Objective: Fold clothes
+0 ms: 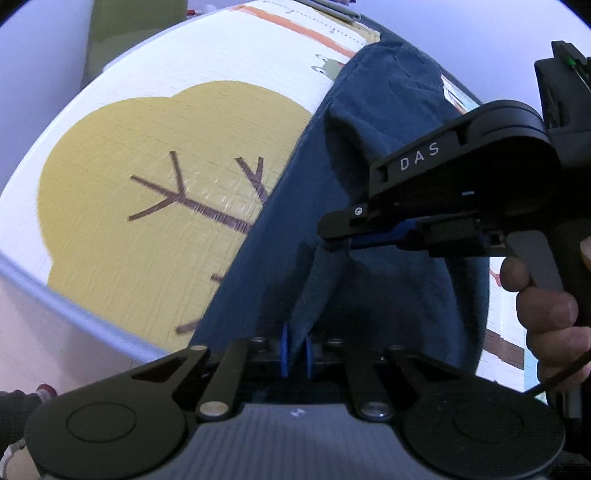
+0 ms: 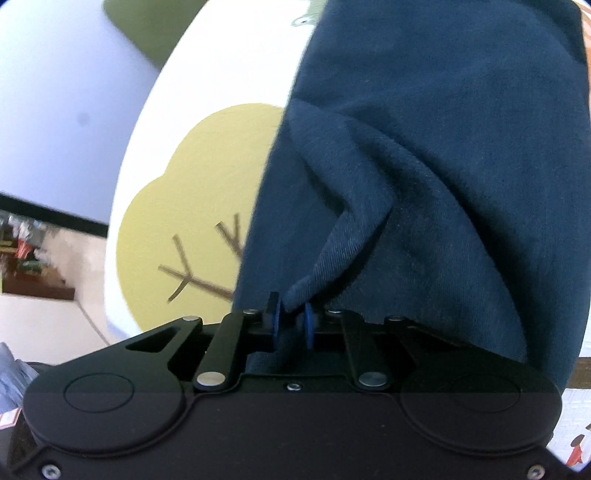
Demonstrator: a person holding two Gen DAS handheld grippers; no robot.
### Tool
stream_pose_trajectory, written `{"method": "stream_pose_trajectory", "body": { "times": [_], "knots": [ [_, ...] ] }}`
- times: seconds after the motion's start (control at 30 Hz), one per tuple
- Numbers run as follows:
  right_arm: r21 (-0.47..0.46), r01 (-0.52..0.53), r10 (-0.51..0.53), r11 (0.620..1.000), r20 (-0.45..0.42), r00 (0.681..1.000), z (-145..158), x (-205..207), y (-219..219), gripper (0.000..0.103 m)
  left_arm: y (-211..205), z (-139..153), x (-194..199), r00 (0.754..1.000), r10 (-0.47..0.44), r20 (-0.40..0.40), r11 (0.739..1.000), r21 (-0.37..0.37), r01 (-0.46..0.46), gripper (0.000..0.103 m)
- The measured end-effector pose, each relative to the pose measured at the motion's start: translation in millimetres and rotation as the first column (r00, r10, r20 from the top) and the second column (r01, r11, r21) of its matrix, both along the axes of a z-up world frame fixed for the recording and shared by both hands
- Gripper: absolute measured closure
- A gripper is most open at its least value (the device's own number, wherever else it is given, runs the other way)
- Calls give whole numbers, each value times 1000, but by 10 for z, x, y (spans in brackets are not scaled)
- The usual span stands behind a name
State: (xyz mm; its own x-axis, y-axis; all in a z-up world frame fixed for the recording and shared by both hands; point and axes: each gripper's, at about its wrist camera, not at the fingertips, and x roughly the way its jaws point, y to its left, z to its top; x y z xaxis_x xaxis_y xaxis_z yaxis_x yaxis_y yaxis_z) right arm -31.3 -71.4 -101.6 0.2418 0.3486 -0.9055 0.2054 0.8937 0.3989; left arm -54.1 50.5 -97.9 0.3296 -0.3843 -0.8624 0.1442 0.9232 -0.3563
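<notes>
A dark blue garment (image 1: 373, 266) hangs lifted above a printed play mat, stretching away from both cameras. My left gripper (image 1: 295, 350) is shut on a fold of its fabric between the blue pads. In the left wrist view the right gripper (image 1: 332, 236) comes in from the right, held by a hand (image 1: 546, 310), its tips pinching the same cloth higher up. The right wrist view shows my right gripper (image 2: 293, 325) shut on a bunched edge of the blue garment (image 2: 443, 184), which fills most of that view.
Below lies a white play mat (image 1: 184, 74) with a yellow tree print (image 1: 147, 184) and an orange stripe at the far edge. A green object (image 2: 155, 22) sits beyond the mat. Cluttered shelves (image 2: 26, 251) show at the left.
</notes>
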Motion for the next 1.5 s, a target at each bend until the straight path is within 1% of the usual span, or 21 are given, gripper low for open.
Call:
{"method": "stream_pose_trajectory", "body": {
  "times": [0.1,0.17,0.27,0.33,0.5,0.6,0.63,0.73,0.87,0.93,0.97,1.03,1.13,1.17,1.23,1.3,1.33,1.4,1.5],
  "knots": [
    [13,-52,51,999,15,999,125,-98,53,91,64,17,-164,999,33,3,999,-11,-33,93],
    [18,-88,87,996,30,996,179,-154,145,91,144,-8,-251,998,62,-13,998,-18,-63,93],
    [20,-137,136,990,29,990,183,-226,322,91,251,-48,-352,995,99,-30,995,-16,-100,93],
    [3,-159,159,987,38,987,176,-278,433,91,300,-80,-412,992,122,-42,992,-27,-123,93],
    [-16,-183,183,983,30,983,107,-323,595,91,437,-159,-444,986,158,-53,987,-25,-159,92],
    [3,-171,171,985,27,985,81,-340,618,91,548,-197,-442,982,177,-64,983,-31,-179,90],
    [16,-167,167,986,27,986,74,-342,631,88,581,-213,-434,981,182,-66,982,-33,-184,89],
    [47,-147,145,988,40,989,70,-381,608,88,696,-234,-443,979,191,-78,980,-38,-194,87],
    [55,-104,99,993,89,991,178,-419,562,87,850,-274,-413,977,194,-90,981,0,-195,87],
    [33,-80,76,996,106,991,237,-445,495,86,934,-282,-397,975,204,-91,979,20,-203,88],
    [22,-68,65,997,115,991,266,-458,460,86,972,-301,-376,973,211,-98,977,41,-207,89],
    [-1,-43,43,999,133,990,325,-484,392,86,1042,-334,-337,973,203,-113,979,41,-199,89],
    [-33,-13,18,999,156,988,381,-571,235,86,1088,-303,-313,982,168,-90,986,-5,-169,88],
    [-46,-5,12,999,163,987,394,-602,186,86,1078,-289,-309,986,149,-76,989,-11,-151,86],
    [-59,20,-10,998,166,986,369,-652,77,86,1039,-258,-313,993,102,-62,994,-38,-105,76],
    [-69,45,-32,997,173,984,349,-720,-20,86,978,-235,-322,997,57,-47,997,-55,-60,72],
    [-72,56,-43,996,179,983,342,-765,-62,86,940,-235,-324,998,38,-39,998,-53,-40,70],
    [-80,80,-63,994,192,979,329,-855,-145,85,876,-261,-303,999,1,-42,998,-58,-3,67],
    [-90,115,-94,989,210,973,310,-990,-269,85,812,-280,-259,998,-38,-47,998,-57,36,66]
  ]
}}
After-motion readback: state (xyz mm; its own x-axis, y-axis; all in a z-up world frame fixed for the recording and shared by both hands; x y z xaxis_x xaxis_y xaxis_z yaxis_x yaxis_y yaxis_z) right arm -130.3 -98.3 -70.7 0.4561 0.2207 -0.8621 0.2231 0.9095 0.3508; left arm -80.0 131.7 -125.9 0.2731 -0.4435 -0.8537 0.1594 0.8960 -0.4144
